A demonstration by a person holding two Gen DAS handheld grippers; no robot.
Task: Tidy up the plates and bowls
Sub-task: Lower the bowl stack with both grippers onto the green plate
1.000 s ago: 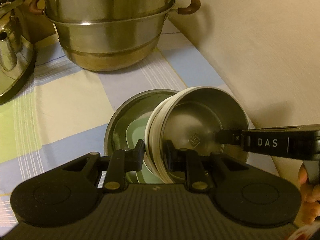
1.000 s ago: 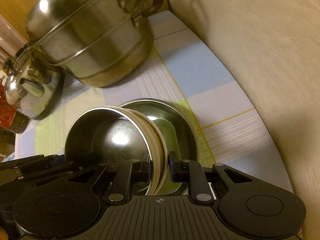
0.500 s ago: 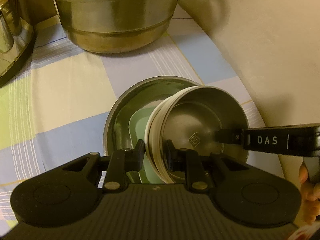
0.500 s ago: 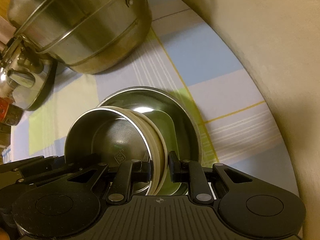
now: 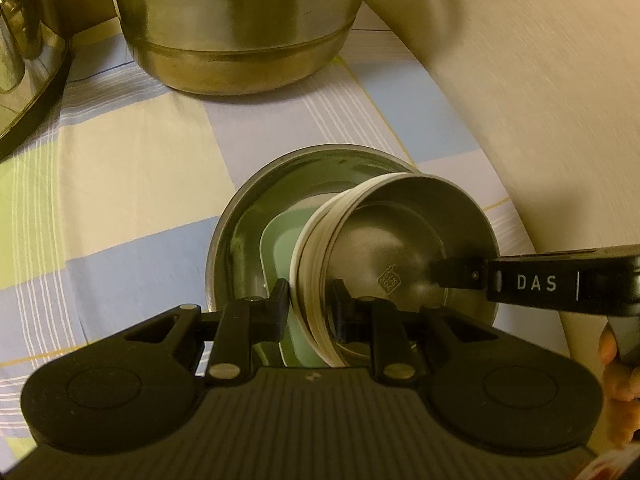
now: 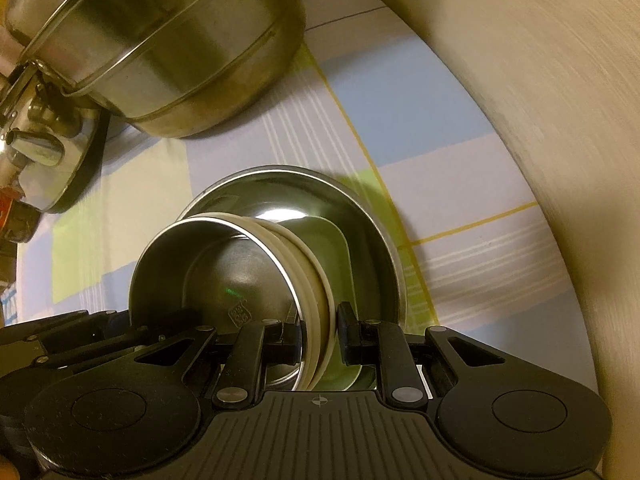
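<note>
In the left wrist view, the left hand-held gripper is closed on the rim of the stack of bowls, which hangs tilted over the big metal bowl on the surface. The pot looks nearer than a second ago, so the stack moved forward.

In the right wrist view, the right hand-held gripper clamps the same stack. The green dish lies in the big bowl, so nesting seems close.

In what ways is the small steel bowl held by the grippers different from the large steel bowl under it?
The small steel bowl is tilted on its side, clamped at the rim by the left gripper and the right gripper; the large steel bowl sits flat on the tablecloth. The small bowl has cream bands around its rim; the large bowl is bare metal and wider. Both are round, shiny steel.
</note>
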